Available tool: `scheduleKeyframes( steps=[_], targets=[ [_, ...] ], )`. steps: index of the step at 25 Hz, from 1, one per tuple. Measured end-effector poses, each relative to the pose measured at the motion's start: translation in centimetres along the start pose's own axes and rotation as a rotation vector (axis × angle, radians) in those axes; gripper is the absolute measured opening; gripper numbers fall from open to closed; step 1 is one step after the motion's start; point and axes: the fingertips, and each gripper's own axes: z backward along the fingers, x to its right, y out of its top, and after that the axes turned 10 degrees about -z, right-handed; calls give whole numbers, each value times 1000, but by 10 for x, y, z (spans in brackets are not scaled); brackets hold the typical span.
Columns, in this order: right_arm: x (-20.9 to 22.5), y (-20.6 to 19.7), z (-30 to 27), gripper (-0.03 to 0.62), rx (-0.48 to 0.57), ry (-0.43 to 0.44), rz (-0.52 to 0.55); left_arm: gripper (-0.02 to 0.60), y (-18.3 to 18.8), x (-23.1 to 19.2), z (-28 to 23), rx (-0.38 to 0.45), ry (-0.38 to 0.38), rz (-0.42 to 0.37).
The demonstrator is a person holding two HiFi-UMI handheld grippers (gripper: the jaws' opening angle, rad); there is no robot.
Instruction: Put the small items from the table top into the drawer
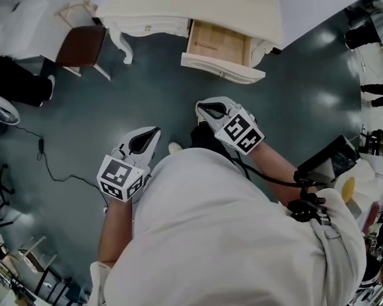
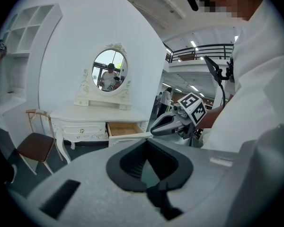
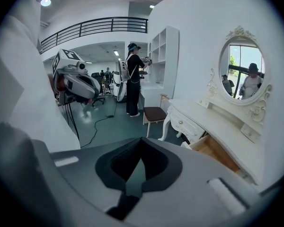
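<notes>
A white dressing table [image 1: 191,5] stands ahead of me, and its right drawer [image 1: 217,43] is pulled open, showing a wooden inside. No small items show on the table top from here. Both grippers are held close to the person's body, well short of the table, over the dark floor. My left gripper [image 1: 143,142] is shut with nothing in it, and so is my right gripper [image 1: 210,110]. The left gripper view shows the open drawer [image 2: 123,128] and the right gripper [image 2: 173,123] beyond its own shut jaws. In the right gripper view the table [image 3: 217,126] lies at the right.
A brown-seated chair [image 1: 80,46] stands left of the table. A black cable [image 1: 51,171] runs across the floor at the left. An oval mirror [image 2: 110,71] sits on the table's back. A person [image 3: 132,79] stands by white shelves [image 3: 163,60] further off.
</notes>
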Motion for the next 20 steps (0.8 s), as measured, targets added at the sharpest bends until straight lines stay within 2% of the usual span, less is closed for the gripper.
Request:
scheduleKeyframes(
  steps=[20],
  targets=[
    [4,-10,0,0,-14,-9,14,3,-4,-1,-8,-13,-16,-10]
  ],
)
